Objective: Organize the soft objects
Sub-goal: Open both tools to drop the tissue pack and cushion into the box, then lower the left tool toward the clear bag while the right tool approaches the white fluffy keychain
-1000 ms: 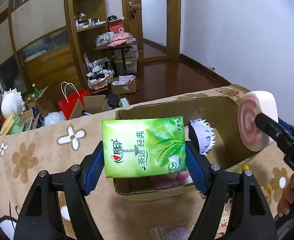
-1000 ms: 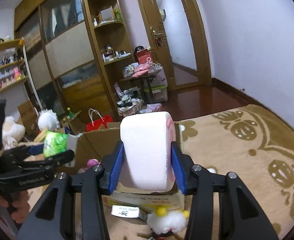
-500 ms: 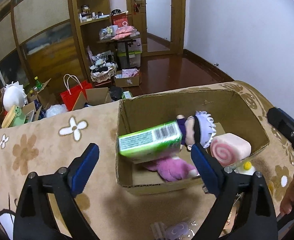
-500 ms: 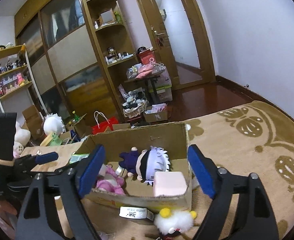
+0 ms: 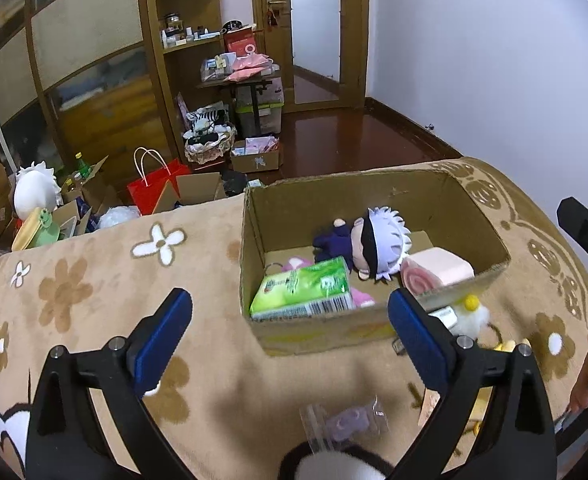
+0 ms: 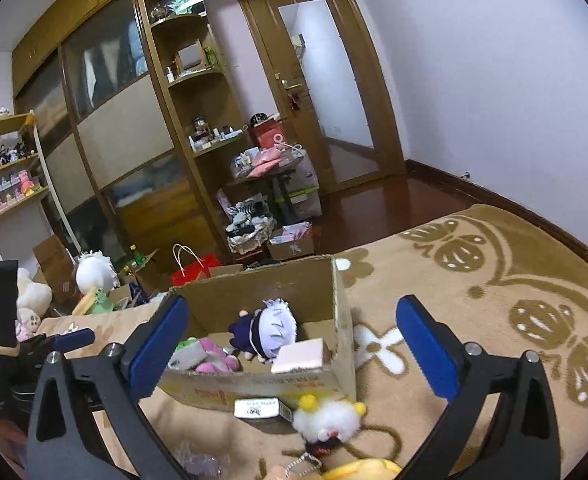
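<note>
White fluffy toy [image 6: 328,420]: light, squashy; grip the body. Left gripper [image 5: 289,334], right gripper [image 6: 291,344]: jaws spread, empty.

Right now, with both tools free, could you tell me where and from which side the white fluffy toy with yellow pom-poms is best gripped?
Grip the white fluffy toy across its round body, coming from above with the right tool, which is open. It lies on the blanket just outside the cardboard box, at its near corner, so a sideways approach would probably bump the box wall.
</note>
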The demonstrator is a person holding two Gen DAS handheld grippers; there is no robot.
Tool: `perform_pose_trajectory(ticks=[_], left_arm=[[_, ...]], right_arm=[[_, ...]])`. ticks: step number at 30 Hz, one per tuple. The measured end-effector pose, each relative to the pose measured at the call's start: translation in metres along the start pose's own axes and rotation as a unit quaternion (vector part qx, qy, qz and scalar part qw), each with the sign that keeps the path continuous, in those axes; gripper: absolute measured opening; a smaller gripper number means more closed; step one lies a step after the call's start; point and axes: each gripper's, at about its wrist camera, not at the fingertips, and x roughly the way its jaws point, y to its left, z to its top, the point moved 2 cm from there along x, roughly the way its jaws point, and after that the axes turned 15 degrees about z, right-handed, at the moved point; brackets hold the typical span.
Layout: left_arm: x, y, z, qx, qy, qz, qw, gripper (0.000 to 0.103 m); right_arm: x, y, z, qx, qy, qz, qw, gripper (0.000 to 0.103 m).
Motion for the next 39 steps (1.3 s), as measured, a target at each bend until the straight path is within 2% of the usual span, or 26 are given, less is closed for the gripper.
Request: perform_pose_trajectory(ticks=[7, 15, 22, 27, 34, 39], left_arm=[[-0.021, 0.013, -0.010, -0.017, 0.015, -0.024, 0.9995, 0.098], [-0.019, 0.006, -0.025, 0.007, 0.056, -0.029, 0.9980, 0.098], [0.003, -0.008, -0.038, 0.028, 0.092, -0.031, 0.9948, 0.098], [0.021, -0.013, -0.045, 0.018, 0.121, -0.048, 0.9913, 0.098], [0.053, -0.025, -0.061, 0.017, 0.178, -0.053, 0.9825, 0.098], [0.069, -0.037, -0.069, 0.031, 0.203, -0.053, 0.9772, 0.098]], right_arm=[[-0.021, 0.011, -0.008, -0.012, 0.023, -0.015, 1.000, 0.103], [-0.029, 0.019, -0.021, -0.007, 0.060, -0.026, 0.998, 0.103], [-0.019, 0.018, -0.034, -0.006, 0.094, -0.034, 0.995, 0.103], [-0.006, 0.011, -0.041, 0.001, 0.112, -0.044, 0.993, 0.103], [0.013, -0.003, -0.050, 0.023, 0.137, -0.058, 0.989, 0.103], [0.026, -0.015, -0.059, 0.050, 0.158, -0.056, 0.985, 0.103]])
